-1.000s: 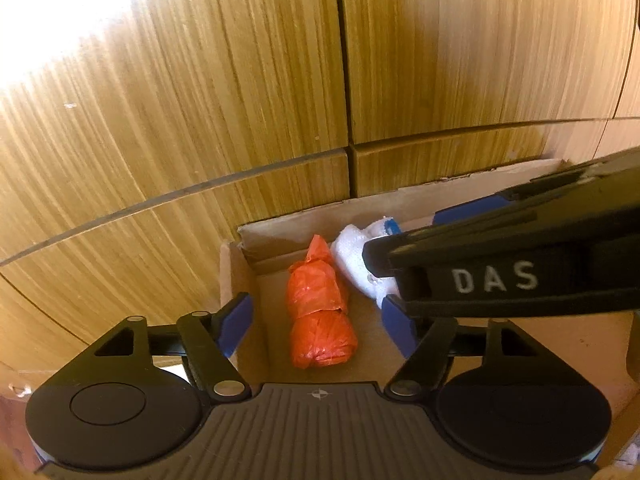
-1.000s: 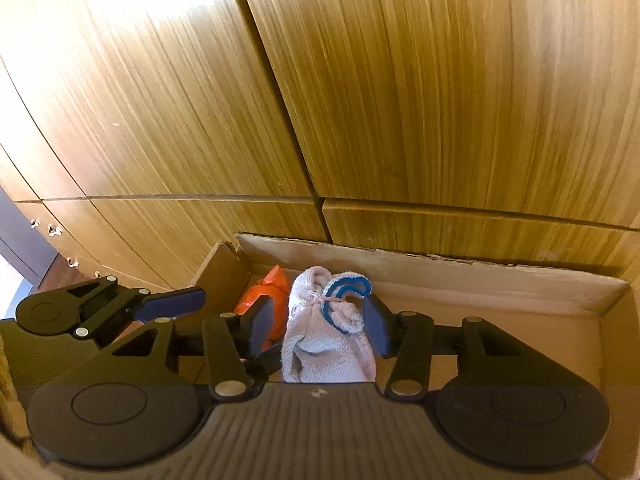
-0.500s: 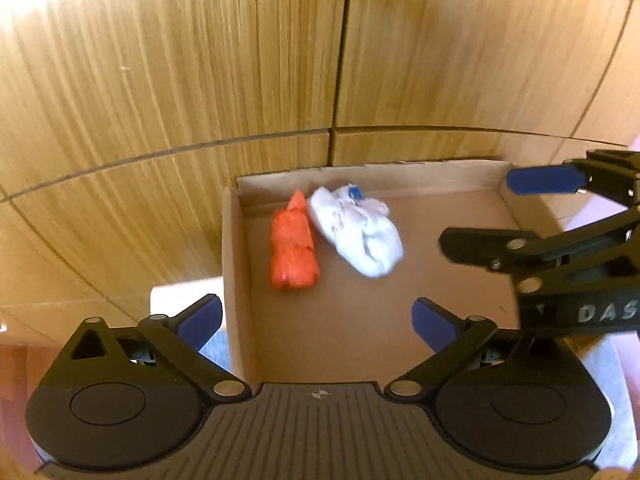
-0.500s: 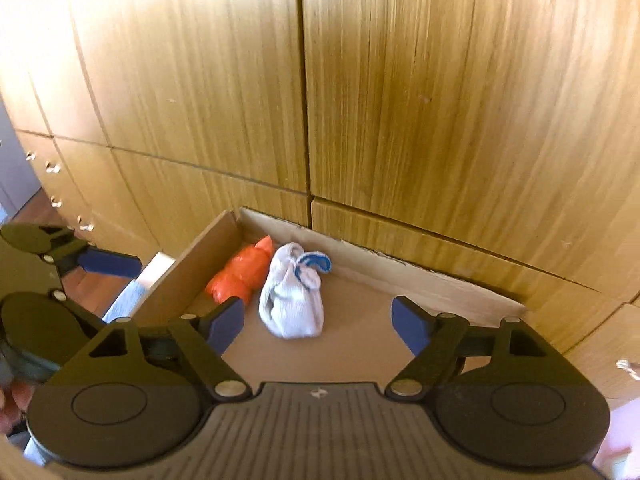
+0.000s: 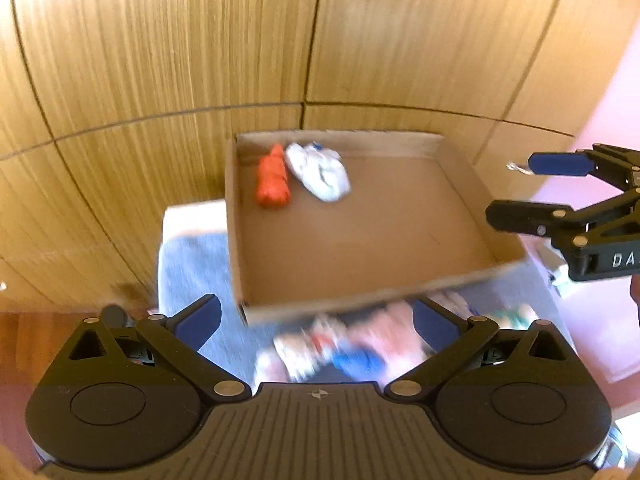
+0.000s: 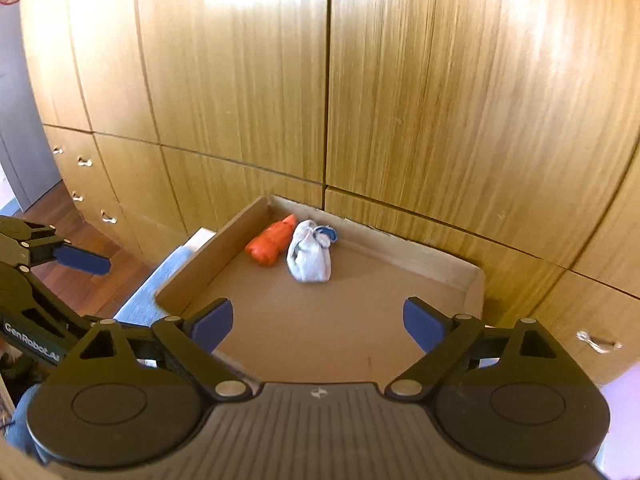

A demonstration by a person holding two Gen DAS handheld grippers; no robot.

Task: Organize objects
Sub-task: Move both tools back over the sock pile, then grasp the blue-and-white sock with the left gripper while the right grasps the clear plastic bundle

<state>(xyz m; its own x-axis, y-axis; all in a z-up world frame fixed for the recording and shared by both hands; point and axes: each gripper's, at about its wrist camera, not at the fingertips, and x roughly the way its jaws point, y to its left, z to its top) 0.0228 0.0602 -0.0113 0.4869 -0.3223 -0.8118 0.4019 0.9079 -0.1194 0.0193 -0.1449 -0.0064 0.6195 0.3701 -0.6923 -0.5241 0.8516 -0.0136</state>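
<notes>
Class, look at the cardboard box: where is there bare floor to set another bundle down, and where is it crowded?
The cardboard box is bare across its middle, its near edge and its right wall. Only the far left corner is taken: the orange bundle and the white bundle lie side by side there. In front of the box, blurred clothes crowd the grey surface.

Both claws point steeply downward with nothing between their blue pads. The left claw stands spread wide. The right claw has just been opening further and stands wide too, off to the left claw's right.
</notes>
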